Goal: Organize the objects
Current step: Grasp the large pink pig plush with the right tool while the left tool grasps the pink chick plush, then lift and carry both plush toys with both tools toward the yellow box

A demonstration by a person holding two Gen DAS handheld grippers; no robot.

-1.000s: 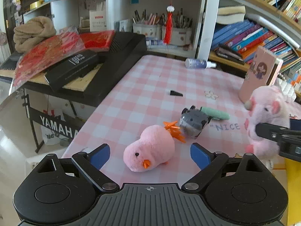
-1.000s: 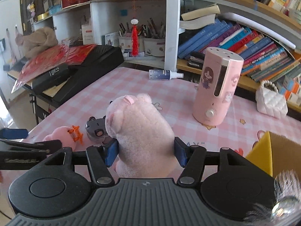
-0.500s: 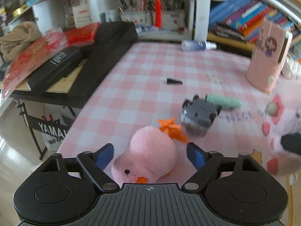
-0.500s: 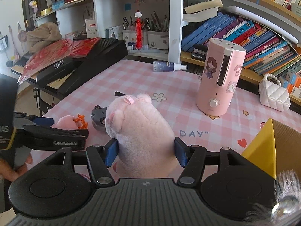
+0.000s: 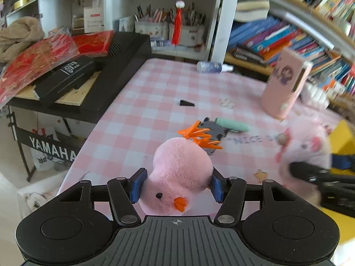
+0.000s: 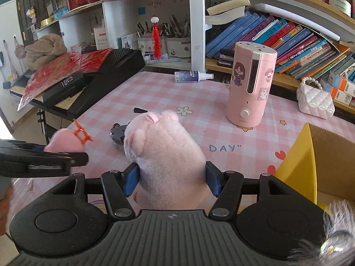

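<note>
My left gripper (image 5: 176, 185) is shut on a pink plush chick (image 5: 179, 173) with orange feet, held just above the pink checked table (image 5: 155, 97). My right gripper (image 6: 172, 180) is shut on a larger pink plush pig (image 6: 164, 155), held over the table. In the right wrist view the chick (image 6: 66, 143) and the left gripper's arm show at the left. In the left wrist view the pig (image 5: 304, 153) shows blurred at the right. A grey toy (image 6: 117, 133) and a mint green tube (image 5: 233, 126) lie on the table ahead.
A yellow cardboard box (image 6: 310, 155) stands at the right. A pink humidifier (image 6: 250, 84), a spray bottle (image 6: 190, 76), a small black piece (image 5: 186, 103) and a white bag (image 6: 315, 100) are further back. A black keyboard (image 5: 99, 75) with red packets borders the table's left edge.
My left gripper moved forward around the chick, shut on it and lifted it. My right gripper kept hold of the pig and drew back toward the yellow box.
</note>
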